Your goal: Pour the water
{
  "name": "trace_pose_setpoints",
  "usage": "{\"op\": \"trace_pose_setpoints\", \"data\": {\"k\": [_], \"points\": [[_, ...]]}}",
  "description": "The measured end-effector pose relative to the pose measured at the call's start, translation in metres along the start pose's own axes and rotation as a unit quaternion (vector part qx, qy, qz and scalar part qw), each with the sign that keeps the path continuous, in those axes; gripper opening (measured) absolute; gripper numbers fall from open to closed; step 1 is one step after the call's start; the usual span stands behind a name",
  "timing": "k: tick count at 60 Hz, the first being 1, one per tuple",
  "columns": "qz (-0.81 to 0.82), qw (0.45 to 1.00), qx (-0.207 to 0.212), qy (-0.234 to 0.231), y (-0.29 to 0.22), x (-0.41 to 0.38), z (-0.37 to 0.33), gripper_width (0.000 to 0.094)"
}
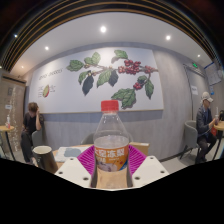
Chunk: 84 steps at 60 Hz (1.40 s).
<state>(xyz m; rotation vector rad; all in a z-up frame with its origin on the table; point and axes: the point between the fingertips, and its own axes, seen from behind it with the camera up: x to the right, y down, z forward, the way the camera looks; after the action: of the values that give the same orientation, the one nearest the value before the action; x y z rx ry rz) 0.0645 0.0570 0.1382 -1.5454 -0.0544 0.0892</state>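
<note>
A clear plastic water bottle (111,138) with a red cap and a white-and-orange label stands upright between my two fingers. My gripper (112,165) has its pink pads (90,158) pressed against both sides of the bottle, so it is shut on it and holds it up in front of the camera. A dark cup (44,157) with a light rim stands on a table to the left of the bottle, beyond my left finger. The bottle's lower part is hidden between the fingers.
A table surface (68,154) lies behind the bottle. A person (31,124) sits at the left and another person (206,122) at the right. A wall with a large leaf and berry mural (110,75) is at the back.
</note>
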Motion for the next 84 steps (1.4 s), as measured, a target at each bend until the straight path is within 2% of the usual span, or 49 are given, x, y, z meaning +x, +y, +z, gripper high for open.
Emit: {"op": "trace_pose_setpoints", "data": {"k": [4,8,12,15,21,26,33,38,45,46,53,57,66,69,71,76,80,81,84], "points": [[-0.002,1.0,0.008,0.008,0.009,-0.006,0.01,0.0337],[-0.025,1.0,0.0,0.0,0.002,-0.004,0.002,0.0323],[-0.071,0.997,-0.002,0.011,-0.001,-0.007,0.005,0.0324],[-0.134,0.991,0.008,0.029,-0.011,-0.021,0.013,0.0324],[-0.299,0.954,0.021,0.028,-0.049,-0.047,0.024,0.0323],[-0.486,0.872,0.042,0.033,-0.077,-0.086,0.025,0.0323],[-0.706,0.705,0.059,0.032,-0.092,-0.138,0.04,0.0324],[-0.8,0.598,0.056,0.016,-0.098,-0.149,0.051,0.0325],[-0.888,0.452,0.068,0.038,-0.09,-0.176,0.056,0.0328],[-0.895,0.44,0.07,0.029,-0.104,-0.17,0.061,0.033],[-0.931,0.358,0.068,0.021,-0.099,-0.177,0.059,0.0332],[-0.938,0.34,0.065,0.016,-0.088,-0.178,0.066,0.033],[-0.934,0.351,0.068,0.014,-0.088,-0.183,0.068,0.0331],[-0.926,0.371,0.072,0.018,-0.093,-0.183,0.068,0.0331],[-0.912,0.403,0.076,0.023,-0.1,-0.184,0.068,0.0331],[-0.818,0.569,0.077,0.032,-0.123,-0.176,0.068,0.033],[-0.663,0.746,0.061,0.026,-0.122,-0.16,0.068,0.0334],[-0.616,0.784,0.073,0.033,-0.119,-0.169,0.062,0.0335],[-0.467,0.883,0.057,0.003,-0.111,-0.159,0.071,0.0336]]}}
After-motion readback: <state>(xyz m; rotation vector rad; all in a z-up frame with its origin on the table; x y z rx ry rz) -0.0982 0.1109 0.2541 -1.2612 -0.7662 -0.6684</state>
